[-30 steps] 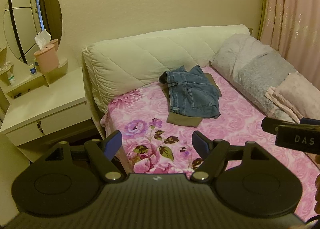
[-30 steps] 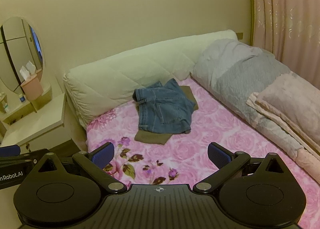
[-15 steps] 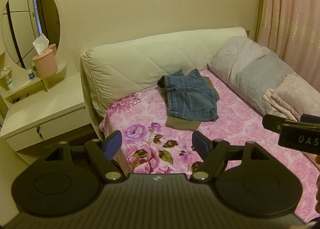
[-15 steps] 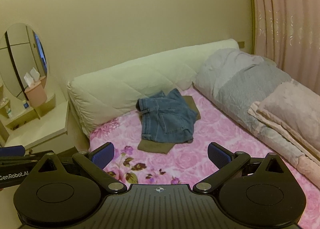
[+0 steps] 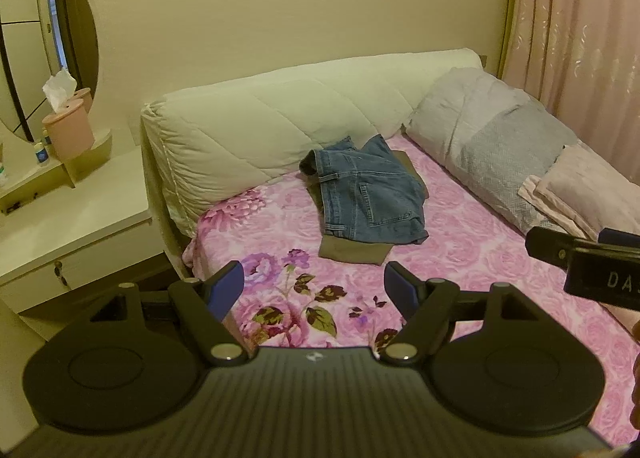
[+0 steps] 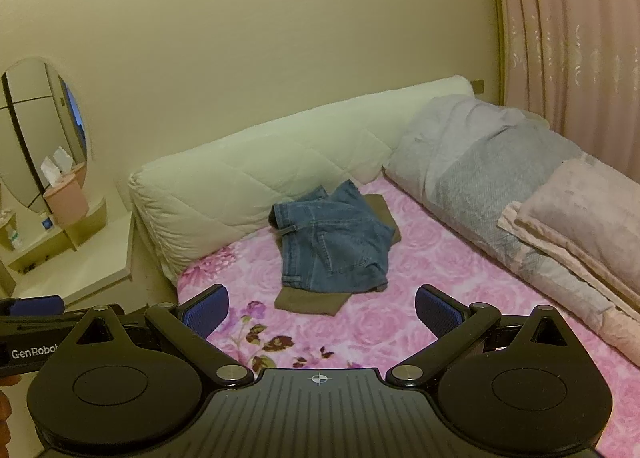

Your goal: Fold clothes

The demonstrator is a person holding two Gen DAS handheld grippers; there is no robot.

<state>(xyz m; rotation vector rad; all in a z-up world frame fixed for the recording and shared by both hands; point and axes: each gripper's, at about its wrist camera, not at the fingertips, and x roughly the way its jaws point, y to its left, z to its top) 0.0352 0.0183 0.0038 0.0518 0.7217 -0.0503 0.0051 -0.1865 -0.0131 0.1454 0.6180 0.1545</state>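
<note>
Our left gripper [image 5: 314, 284] and right gripper [image 6: 322, 308] hovering over the bed [image 6: 460, 322], jaws spread and empty, folded jeans [image 5: 370, 194] atop an olive garment [image 5: 352, 252] well ahead

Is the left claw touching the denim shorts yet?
Apart. The left wrist view shows the left claw open, with bare pink bedsheet between its fingertips and the denim shorts.

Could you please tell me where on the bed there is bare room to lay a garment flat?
The floral sheet is bare between the jeans pile and the near edge. The right side is crowded by the grey duvet and pink blanket.
</note>
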